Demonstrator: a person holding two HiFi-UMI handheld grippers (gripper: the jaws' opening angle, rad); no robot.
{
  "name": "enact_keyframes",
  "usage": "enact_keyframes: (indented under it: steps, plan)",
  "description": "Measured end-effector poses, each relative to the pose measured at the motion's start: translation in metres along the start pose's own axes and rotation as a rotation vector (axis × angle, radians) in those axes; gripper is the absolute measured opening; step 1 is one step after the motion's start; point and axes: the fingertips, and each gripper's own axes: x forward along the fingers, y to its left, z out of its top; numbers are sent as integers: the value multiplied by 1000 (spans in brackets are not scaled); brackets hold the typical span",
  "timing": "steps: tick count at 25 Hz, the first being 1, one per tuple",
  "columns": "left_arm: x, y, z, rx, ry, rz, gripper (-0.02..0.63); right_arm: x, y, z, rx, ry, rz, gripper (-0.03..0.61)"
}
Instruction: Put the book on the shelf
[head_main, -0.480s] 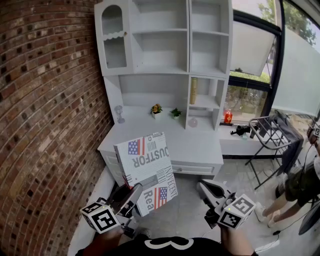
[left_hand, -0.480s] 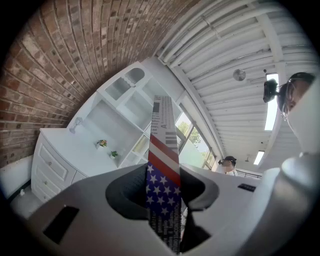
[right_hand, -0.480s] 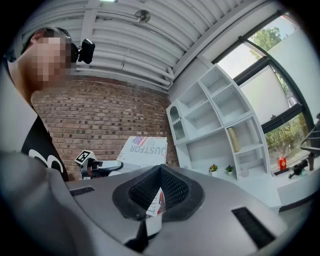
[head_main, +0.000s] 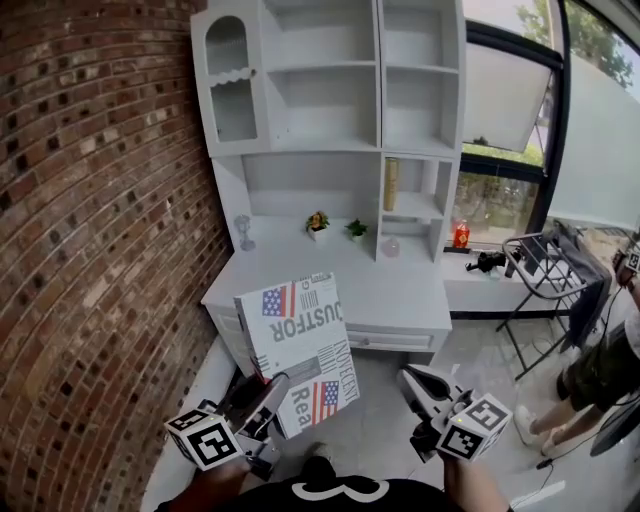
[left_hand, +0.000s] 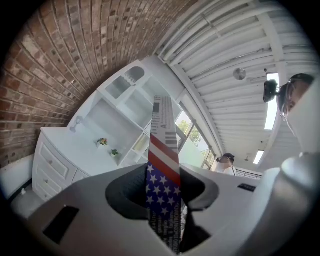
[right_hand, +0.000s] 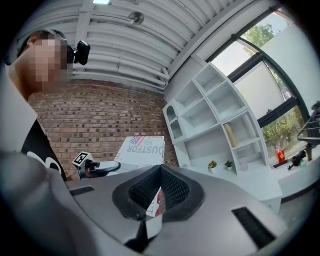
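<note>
The book (head_main: 298, 345) is in mid-air, tilted, in front of the white shelf unit (head_main: 330, 100) and well apart from it. The left gripper (head_main: 272, 388) is clamped on its lower edge. The right gripper (head_main: 412, 380) holds nothing, its 2 jaws together, near the book

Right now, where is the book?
In the head view, lower left, the book stands clamped in the left gripper, before the white shelf unit.
</note>
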Motion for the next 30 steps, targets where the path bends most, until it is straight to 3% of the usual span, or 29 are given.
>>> enact_keyframes:
  steps: [6,13,21,30]
  plan:
    - [7,11,-4,-48,13,-18,155,9,-8,-8,18,13,-13,11]
    - [29,39,-3,-43,25,-15,155,29,-30,-13,54,10,-20,11]
    - [87,94,11,-68,51,-8,155,76,-100,-15,131,1,-88,11]
    - [174,183,48,-95,58,5,155,180,-184,-15,146,65,-91,11]
